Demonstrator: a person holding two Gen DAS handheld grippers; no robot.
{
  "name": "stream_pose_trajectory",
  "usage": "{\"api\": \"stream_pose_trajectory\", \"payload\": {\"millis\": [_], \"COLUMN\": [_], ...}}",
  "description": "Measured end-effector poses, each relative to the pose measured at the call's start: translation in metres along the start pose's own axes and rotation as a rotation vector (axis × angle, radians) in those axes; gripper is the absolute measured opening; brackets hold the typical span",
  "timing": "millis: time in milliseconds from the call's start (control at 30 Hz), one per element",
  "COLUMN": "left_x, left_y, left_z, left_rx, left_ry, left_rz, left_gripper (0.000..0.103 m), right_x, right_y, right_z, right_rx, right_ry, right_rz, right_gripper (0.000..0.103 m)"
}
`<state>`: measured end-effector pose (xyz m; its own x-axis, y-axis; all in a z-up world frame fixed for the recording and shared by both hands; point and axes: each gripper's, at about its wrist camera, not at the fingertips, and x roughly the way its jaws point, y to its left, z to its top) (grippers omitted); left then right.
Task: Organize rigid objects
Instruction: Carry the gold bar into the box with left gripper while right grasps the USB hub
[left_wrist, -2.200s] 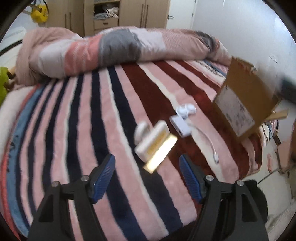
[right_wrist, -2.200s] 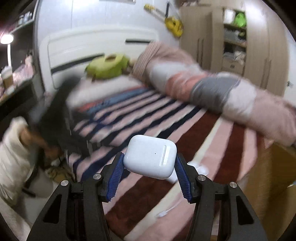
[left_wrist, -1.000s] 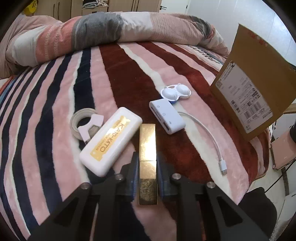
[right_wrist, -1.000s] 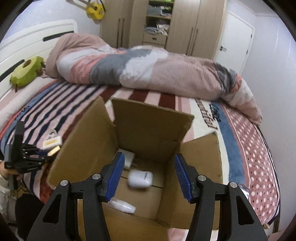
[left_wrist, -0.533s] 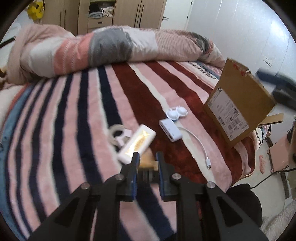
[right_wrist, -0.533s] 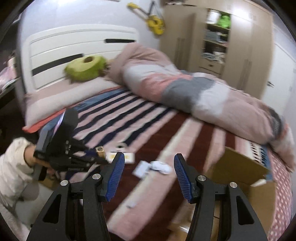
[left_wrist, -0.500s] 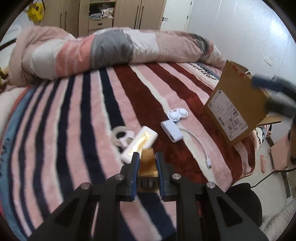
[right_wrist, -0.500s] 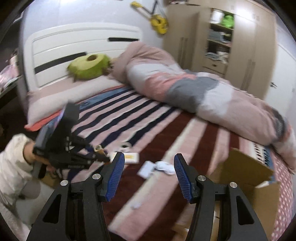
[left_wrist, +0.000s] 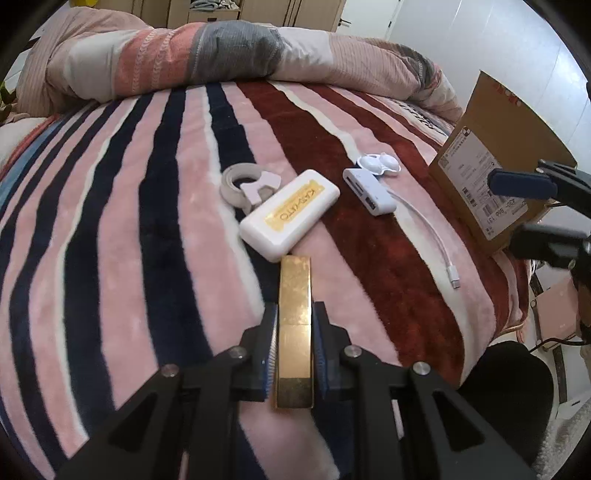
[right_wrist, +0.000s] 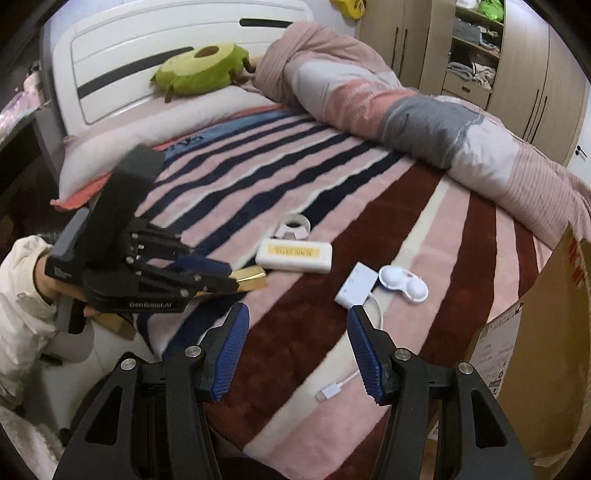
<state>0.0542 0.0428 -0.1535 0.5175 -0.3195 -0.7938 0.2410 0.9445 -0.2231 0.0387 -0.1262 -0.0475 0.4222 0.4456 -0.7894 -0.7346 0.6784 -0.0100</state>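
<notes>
My left gripper (left_wrist: 294, 343) is shut on a gold bar-shaped case (left_wrist: 294, 325), held just above the striped blanket; it also shows in the right wrist view (right_wrist: 251, 277). On the blanket lie a white power bank with a yellow label (left_wrist: 290, 214) (right_wrist: 294, 255), a tape roll (left_wrist: 240, 182) (right_wrist: 293, 226), a white card-reader adapter with cable (left_wrist: 373, 192) (right_wrist: 356, 285) and a white contact-lens case (left_wrist: 380, 164) (right_wrist: 403, 283). My right gripper (right_wrist: 298, 350) is open and empty above the bed's near edge. The cardboard box (left_wrist: 495, 147) (right_wrist: 554, 332) stands at the right.
A rolled pink and grey duvet (left_wrist: 207, 55) (right_wrist: 406, 118) lies along the far side of the bed. A green avocado plush (right_wrist: 201, 72) rests by the white headboard (right_wrist: 155, 48). Wardrobes (right_wrist: 517, 55) stand behind. The bed edge drops to the floor near both grippers.
My left gripper closed on the gold case and lifted it, and now holds it low near the power bank. My right gripper dropped the white earbud case into the box and swung back over the bed, open.
</notes>
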Motion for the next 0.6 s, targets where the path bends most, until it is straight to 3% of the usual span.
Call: {"api": "stream_pose_trajectory", "payload": {"millis": [333, 600], "left_x": [0.003, -0.056], "left_y": [-0.014, -0.012], "left_z": [0.003, 0.026], "left_rx": [0.01, 0.012], "left_ry": [0.011, -0.058], "left_rz": [0.087, 0.085], "left_gripper": [0.015, 0.015], "right_x": [0.003, 0.04], "right_y": [-0.009, -0.023], "right_z": [0.0, -0.006], "right_rx": [0.019, 0.073], "right_ry": [0.006, 0.044], "right_rz": [-0.015, -0.043], "right_gripper": [0.052, 0.052]}}
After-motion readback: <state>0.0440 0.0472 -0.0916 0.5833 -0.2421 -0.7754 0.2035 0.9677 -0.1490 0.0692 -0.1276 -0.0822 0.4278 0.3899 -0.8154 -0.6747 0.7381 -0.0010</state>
